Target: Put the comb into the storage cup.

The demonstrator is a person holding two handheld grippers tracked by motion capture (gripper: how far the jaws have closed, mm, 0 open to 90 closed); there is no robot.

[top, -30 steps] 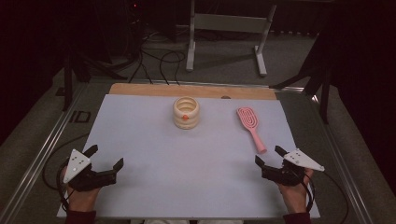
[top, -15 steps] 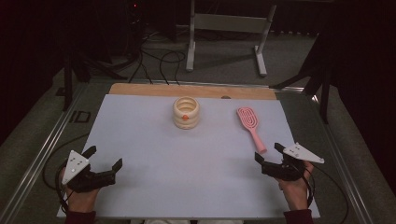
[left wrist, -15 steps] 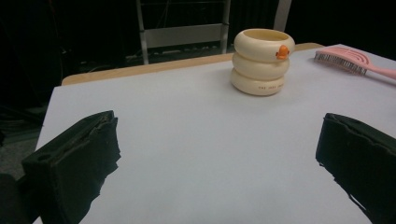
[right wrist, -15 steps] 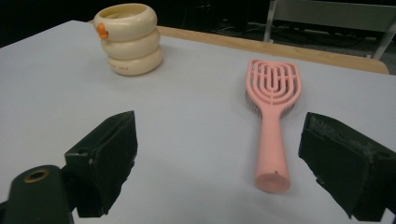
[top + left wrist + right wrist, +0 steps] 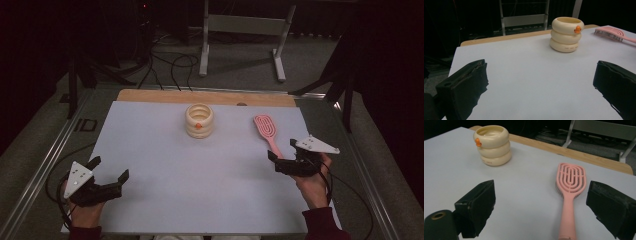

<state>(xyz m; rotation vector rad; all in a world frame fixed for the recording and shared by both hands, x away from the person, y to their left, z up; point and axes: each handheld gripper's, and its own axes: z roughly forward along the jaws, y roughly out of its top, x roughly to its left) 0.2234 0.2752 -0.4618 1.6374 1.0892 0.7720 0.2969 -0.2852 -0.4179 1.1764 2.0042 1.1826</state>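
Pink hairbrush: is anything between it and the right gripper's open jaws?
Nothing visible. The right gripper is open, and the pink hairbrush lies flat on the white tabletop with its handle pointing between the jaws. The cream ringed cup stands well aside.

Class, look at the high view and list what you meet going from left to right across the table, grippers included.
Left gripper → cream ringed cup → pink brush → right gripper.
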